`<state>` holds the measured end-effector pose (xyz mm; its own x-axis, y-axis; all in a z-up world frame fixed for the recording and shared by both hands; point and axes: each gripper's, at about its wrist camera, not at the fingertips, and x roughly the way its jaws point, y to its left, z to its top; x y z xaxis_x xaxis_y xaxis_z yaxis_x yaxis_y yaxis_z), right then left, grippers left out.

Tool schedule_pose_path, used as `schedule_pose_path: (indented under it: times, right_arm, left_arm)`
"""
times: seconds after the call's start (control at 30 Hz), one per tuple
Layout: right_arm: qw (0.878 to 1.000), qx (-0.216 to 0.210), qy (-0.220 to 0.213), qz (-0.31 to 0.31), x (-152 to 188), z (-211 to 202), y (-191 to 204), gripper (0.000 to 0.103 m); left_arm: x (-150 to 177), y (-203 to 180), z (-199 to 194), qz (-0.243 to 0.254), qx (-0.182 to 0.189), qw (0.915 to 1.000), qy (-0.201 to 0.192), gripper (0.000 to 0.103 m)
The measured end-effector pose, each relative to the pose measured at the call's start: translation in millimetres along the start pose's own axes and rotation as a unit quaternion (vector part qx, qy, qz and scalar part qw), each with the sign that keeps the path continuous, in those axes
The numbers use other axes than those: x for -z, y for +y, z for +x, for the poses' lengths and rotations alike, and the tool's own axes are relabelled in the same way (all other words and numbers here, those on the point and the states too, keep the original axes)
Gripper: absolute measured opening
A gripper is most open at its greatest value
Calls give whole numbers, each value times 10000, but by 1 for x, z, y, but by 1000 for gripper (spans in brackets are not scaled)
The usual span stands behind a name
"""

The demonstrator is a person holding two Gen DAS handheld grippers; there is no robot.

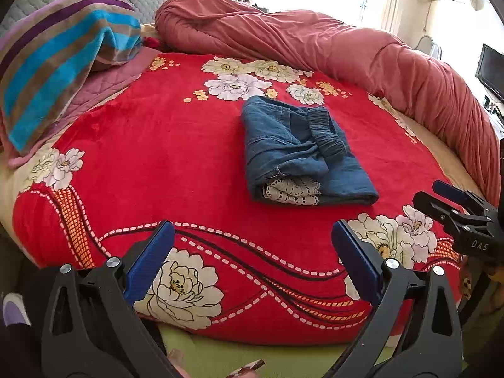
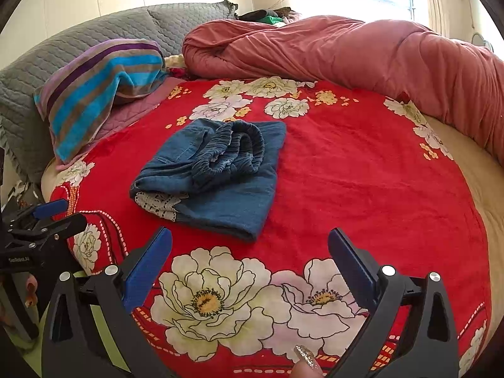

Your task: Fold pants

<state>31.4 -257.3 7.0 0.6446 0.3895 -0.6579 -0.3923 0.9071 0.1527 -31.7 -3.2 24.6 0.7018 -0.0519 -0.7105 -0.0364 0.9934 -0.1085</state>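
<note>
Pants [image 1: 302, 154] lie folded compactly on the bed [image 1: 157, 157]; task appears complete. Left gripper [image 1: 252, 245] and right gripper [image 2: 250, 249] released, holding nothing, clear of garment.

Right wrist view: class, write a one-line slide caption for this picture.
Folded blue pants with lace trim lie on the red floral blanket; the right gripper hangs open, holding nothing.
</note>
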Motion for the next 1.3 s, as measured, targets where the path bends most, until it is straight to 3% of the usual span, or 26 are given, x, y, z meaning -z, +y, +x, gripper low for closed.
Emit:
schedule_pose_path:
  times: [1.3]
  right_arm:
    - [10000, 63, 8, 62, 3, 0, -4, 98]
  left_arm:
    - [1, 1, 1, -49, -55, 10000, 42, 93]
